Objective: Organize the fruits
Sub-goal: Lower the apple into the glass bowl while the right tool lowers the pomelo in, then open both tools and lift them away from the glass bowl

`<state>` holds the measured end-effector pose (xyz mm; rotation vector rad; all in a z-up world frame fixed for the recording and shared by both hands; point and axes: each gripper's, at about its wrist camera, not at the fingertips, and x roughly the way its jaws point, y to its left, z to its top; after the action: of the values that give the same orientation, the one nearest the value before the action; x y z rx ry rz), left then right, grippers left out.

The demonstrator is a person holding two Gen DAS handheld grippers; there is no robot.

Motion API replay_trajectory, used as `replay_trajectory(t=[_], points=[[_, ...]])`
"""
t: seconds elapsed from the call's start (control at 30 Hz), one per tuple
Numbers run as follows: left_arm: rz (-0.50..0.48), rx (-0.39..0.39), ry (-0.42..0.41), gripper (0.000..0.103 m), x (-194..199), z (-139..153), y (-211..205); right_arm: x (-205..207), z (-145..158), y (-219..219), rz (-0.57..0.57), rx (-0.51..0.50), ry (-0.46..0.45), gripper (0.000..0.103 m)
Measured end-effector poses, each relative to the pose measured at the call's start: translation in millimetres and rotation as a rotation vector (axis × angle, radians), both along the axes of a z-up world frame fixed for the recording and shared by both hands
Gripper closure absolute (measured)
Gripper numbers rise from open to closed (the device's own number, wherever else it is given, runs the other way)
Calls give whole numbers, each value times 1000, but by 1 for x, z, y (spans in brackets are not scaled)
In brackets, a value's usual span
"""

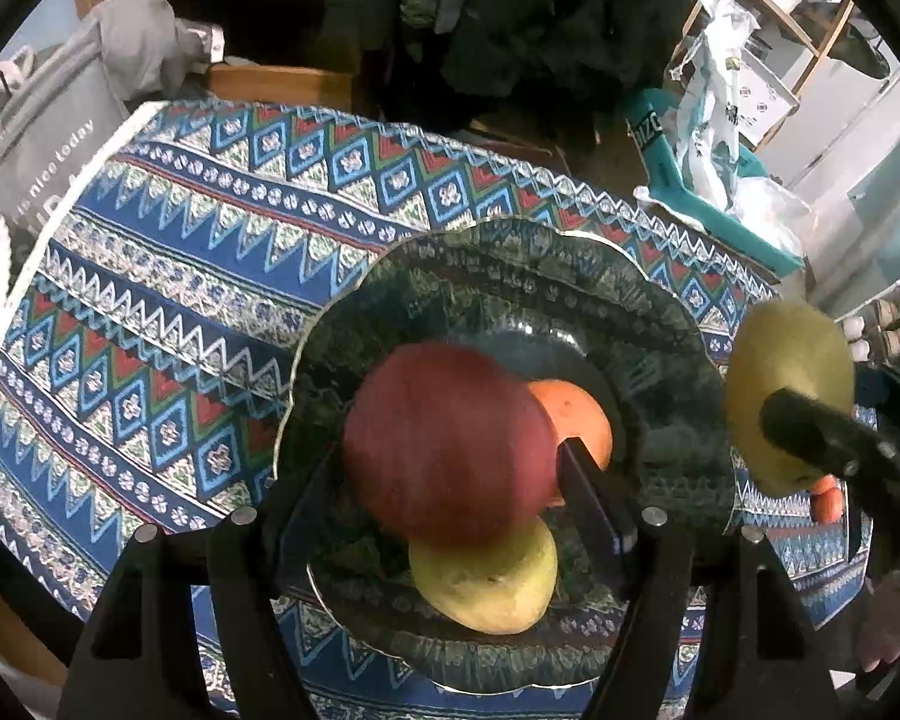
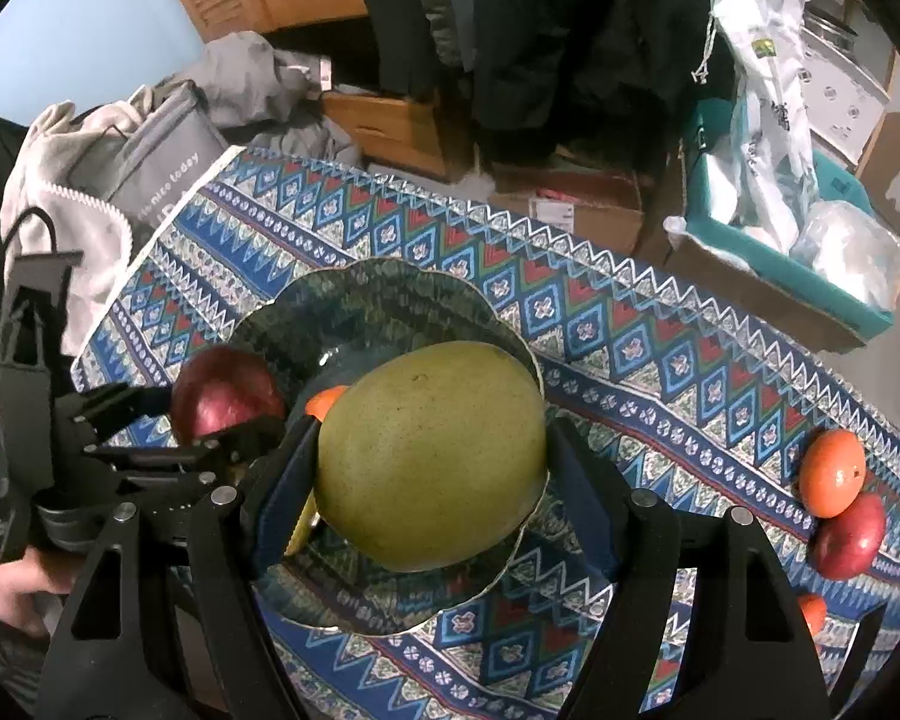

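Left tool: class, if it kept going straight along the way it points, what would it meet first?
Probably the glass plate; the left tool, clamped on the red apple, would press it onto the yellow fruit already lying there.

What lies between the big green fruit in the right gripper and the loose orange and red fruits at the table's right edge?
Only bare patterned cloth, in the right wrist view. Green fruit, orange fruit, red fruit.

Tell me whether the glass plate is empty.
Not empty: the glass plate already holds an orange and a yellow mango.
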<state>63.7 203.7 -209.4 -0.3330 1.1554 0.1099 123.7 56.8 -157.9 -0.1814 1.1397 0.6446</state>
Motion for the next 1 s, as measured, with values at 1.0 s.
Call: replay_trajectory(t=[1.0], points=[[-72, 101, 4, 28, -28, 17, -16, -1, -52, 15, 30, -119, 93, 27]])
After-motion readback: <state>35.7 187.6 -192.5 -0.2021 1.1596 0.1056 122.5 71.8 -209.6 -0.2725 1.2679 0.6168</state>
